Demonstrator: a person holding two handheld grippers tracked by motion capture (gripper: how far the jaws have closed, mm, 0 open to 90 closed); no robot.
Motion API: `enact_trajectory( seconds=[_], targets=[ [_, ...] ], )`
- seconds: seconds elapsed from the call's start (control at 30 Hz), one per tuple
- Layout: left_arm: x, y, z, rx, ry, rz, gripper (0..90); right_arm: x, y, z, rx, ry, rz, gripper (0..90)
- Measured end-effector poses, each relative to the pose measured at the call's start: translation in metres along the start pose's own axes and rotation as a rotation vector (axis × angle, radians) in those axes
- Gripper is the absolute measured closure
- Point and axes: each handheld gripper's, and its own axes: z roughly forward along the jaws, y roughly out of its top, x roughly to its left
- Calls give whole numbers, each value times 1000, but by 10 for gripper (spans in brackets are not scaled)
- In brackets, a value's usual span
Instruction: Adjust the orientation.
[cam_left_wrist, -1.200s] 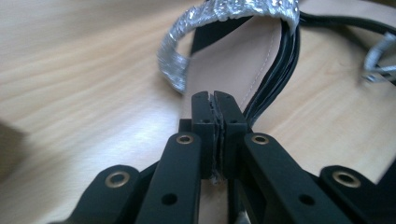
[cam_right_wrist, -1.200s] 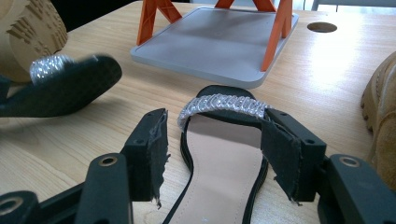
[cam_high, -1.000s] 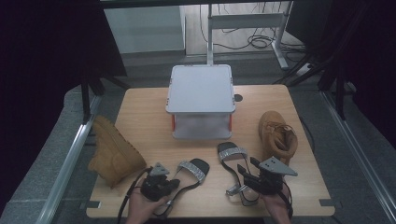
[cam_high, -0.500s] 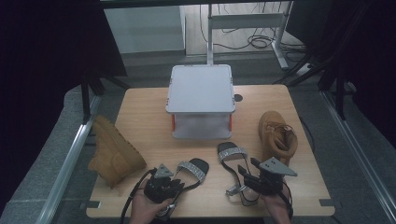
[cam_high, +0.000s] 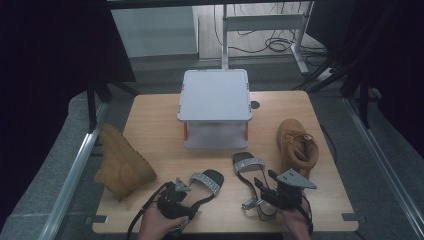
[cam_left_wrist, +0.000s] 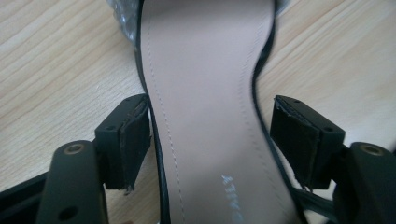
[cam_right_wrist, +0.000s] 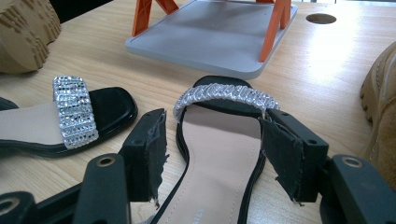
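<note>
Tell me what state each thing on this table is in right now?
Left hand-held gripper: open, jaws astride the left sandal.
Right hand-held gripper: open, jaws astride the right sandal.
Left sandal: flat on the table.
Right sandal: flat.
Left boot: tipped on its side.
Right boot: upright.
Grey rack: standing.

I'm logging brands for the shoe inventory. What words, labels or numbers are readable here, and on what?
"AILY", upside down and cut off by the picture's edge, on the insole of the left sandal, between the open left tool jaws.
A print on the right sandal insole, by the right tool: too cut off to read.
No text reads on the boots or the stand.
</note>
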Motion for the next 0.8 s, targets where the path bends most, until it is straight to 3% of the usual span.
enact_trajectory(
  seconds=[0.2, 0.37, 0.53, 0.6, 0.67, 0.8],
  targets=[
    [1, 0, 0, -1, 1, -1, 345, 0, -1, 0, 5, 1, -3, 406],
    [8, 0, -1, 5, -15, 49, 364, -1, -1, 0, 3, -2, -3, 406],
    [33, 0, -3, 11, -115, 145, 388, -2, -2, 2, 8, -4, 0, 406],
    [36, 0, -4, 15, -117, 152, 399, -2, -3, 2, 11, -5, 1, 406],
    [43, -1, -6, 23, -112, 184, 417, -1, -3, 3, 13, -3, -2, 406],
    [44, -1, -6, 27, -113, 175, 418, -1, -3, 3, 16, -5, -3, 406]
  ],
)
